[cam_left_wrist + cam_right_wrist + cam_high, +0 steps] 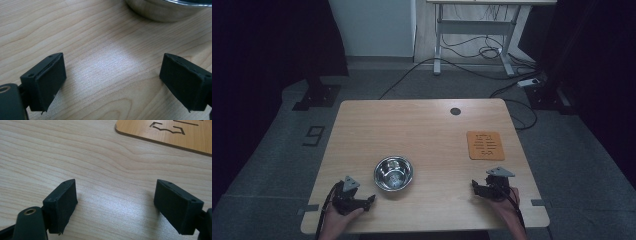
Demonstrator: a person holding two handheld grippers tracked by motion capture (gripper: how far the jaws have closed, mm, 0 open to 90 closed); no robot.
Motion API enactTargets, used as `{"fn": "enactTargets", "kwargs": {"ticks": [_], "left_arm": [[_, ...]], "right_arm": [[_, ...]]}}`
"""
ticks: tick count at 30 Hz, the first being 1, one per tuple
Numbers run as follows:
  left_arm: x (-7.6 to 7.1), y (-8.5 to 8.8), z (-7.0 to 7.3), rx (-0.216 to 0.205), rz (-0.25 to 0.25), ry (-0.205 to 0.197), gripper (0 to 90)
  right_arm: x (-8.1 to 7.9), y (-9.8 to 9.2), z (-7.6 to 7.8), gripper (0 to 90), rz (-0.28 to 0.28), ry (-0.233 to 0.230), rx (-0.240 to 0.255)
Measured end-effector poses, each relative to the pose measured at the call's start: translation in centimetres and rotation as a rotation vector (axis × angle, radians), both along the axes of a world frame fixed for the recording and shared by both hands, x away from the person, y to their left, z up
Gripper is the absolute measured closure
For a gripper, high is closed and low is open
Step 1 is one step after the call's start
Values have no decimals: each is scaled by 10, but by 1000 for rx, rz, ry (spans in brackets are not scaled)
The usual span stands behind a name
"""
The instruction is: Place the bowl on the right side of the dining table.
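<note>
Centrally, steel bowl (393, 173) empty, left gripper (371, 199) jaws wide, right gripper (474, 185) jaws wide

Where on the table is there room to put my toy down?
Lots of bare wood lies between the metal bowl and the orange mat, and along the far edge near the round hole. It is busier at the near edge, by the left gripper and right gripper.

The steel bowl (172, 10) and the cork mat (170, 132) are cut off by the top edge.
</note>
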State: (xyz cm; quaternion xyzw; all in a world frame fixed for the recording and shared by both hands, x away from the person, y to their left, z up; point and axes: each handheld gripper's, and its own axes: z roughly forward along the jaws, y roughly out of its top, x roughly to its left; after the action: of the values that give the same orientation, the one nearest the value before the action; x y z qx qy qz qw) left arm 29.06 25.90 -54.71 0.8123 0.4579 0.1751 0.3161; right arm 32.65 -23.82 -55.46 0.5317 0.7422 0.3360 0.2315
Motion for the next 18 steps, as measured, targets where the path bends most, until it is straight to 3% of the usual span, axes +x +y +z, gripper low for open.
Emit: {"fn": "enactTargets", "kwargs": {"ticks": [18], "left_arm": [[0, 0, 0, 0, 0, 0, 68]], "right_arm": [[1, 0, 1, 183, -38, 14, -5]]}}
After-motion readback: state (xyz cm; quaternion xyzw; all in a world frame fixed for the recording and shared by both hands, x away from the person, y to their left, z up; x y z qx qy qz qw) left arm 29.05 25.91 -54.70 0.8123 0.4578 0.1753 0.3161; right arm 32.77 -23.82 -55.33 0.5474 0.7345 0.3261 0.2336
